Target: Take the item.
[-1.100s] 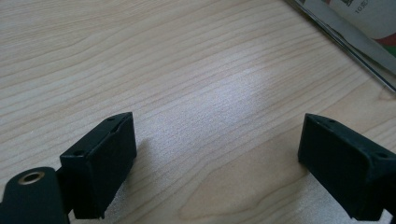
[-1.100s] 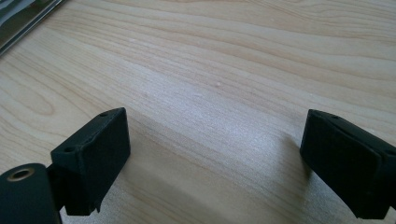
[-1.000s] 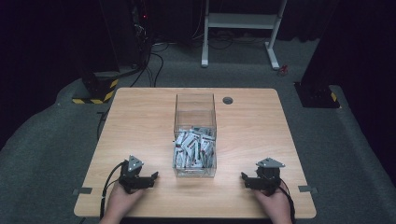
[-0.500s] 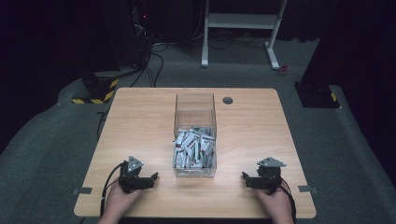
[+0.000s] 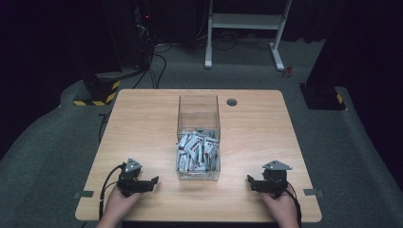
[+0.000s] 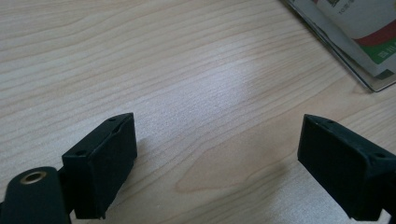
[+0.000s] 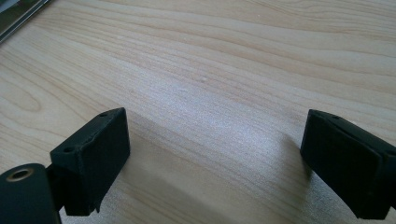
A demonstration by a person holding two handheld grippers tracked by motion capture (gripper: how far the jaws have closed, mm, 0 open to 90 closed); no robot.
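A clear plastic box [image 5: 198, 110] stands in the middle of the wooden table [image 5: 138, 123], with several small white packets [image 5: 197, 151] piled in its near half. My left gripper [image 5: 151, 182] rests on the table near the front edge, left of the box, held by a hand. In the left gripper view its jaws stand wide open over bare wood, and a corner of the box [image 6: 359, 46] shows at top right. My right gripper [image 5: 251, 183] rests near the front edge, right of the box, also open with nothing between its jaws.
A round dark grommet [image 5: 231, 102] sits in the tabletop behind the box. Beyond the table lie grey carpet, a white desk frame [image 5: 247, 28], cables and a yellow-black striped base [image 5: 97, 92]. Bare wood lies on both sides of the box.
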